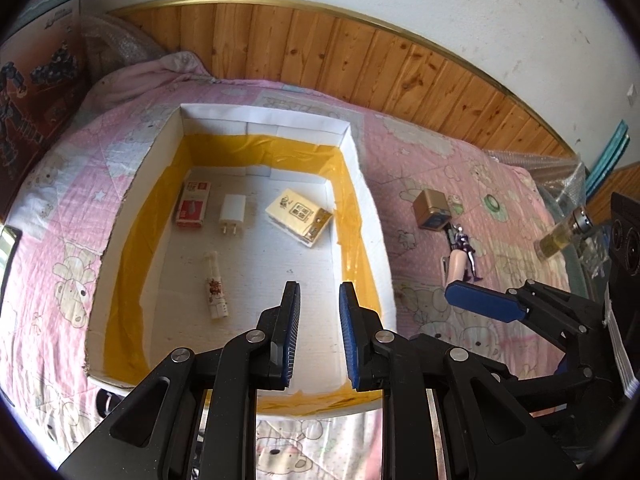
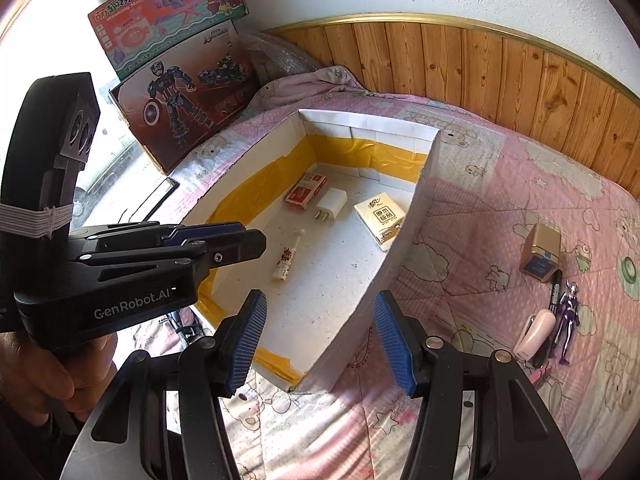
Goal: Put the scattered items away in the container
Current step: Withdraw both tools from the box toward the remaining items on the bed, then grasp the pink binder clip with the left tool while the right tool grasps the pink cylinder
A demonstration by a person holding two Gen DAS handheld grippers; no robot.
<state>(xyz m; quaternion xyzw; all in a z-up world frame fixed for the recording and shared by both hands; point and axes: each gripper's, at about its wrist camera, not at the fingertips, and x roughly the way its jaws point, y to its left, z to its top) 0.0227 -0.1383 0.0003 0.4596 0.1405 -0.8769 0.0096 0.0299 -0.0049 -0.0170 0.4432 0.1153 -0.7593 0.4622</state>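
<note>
On the bed: one pink cartoon quilt (image 2: 500, 184) covers it all, and everything sits on that, with wood panelling (image 1: 320, 52) behind.
Container: one white box (image 1: 264, 122) with yellow tape round the inside walls, open top, roughly mid-bed.
Inside the box: four things, all lying flat and apart from each other. One red-and-white carton (image 1: 193, 204) at the far left, one white plug charger (image 1: 233, 214) just beside it, one tissue pack (image 1: 299, 216) over by the right wall, one small white tube (image 1: 215, 286) nearer the front.
Still out on the quilt: four things, all to the right of the box. One gold cube box (image 2: 542, 252), one black marker (image 2: 555, 292) just below it, one purple action figure (image 2: 567, 326) lying beside the marker, one pink stapler (image 2: 534, 336) touching or very nearly touching the figure, hard to call.
Left gripper (image 1: 319, 336): hanging over the front edge of the box, blue pads with a narrow gap between them, nothing in it.
Right gripper (image 2: 320, 344): jaws spread wide, empty, hovering near the box's front right corner.
Extras: two toy cartons (image 2: 180, 68) stacked against the wall at the far left corner, and one clear bottle of yellowish liquid (image 1: 560, 236) off at the bed's right edge.
</note>
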